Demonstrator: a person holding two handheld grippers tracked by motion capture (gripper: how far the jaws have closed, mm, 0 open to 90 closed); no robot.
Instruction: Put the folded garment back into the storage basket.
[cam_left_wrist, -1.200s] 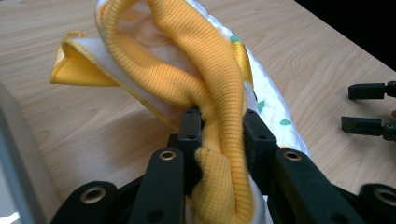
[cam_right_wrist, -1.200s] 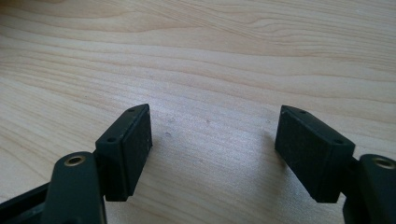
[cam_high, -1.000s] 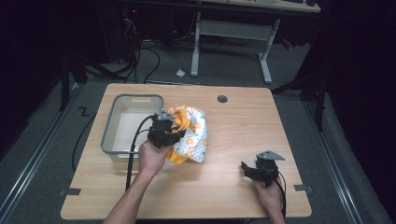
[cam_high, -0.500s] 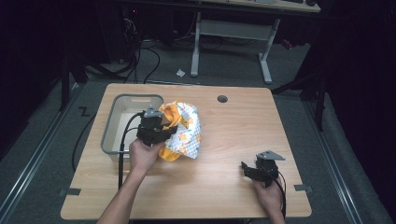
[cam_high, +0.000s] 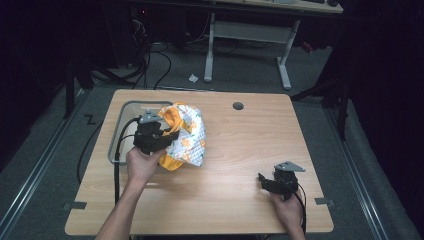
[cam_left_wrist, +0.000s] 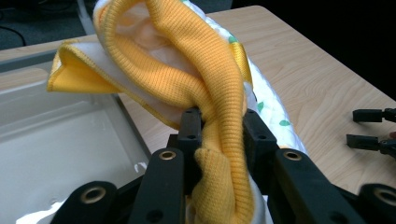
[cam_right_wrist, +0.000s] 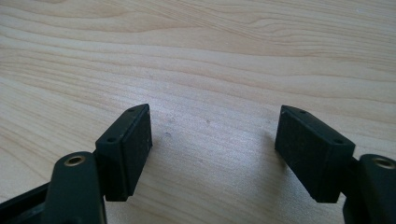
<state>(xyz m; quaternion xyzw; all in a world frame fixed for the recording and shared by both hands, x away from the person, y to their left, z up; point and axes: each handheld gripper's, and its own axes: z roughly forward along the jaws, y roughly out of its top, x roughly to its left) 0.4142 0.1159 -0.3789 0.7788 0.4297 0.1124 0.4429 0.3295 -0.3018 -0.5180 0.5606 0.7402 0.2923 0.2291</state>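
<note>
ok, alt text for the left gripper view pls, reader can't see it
The left gripper is shut on the yellow ribbed hem of a cloth garment, holding it bunched above a clear plastic bin and a light wooden table. The right gripper shows at the right edge, jaws apart.

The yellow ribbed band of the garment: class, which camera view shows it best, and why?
The left gripper view: the yellow ribbed band fills the frame, its knit visible, pinched in the left claw. The high view shows it small, as an orange-yellow edge. The right gripper view faces bare table.
</note>
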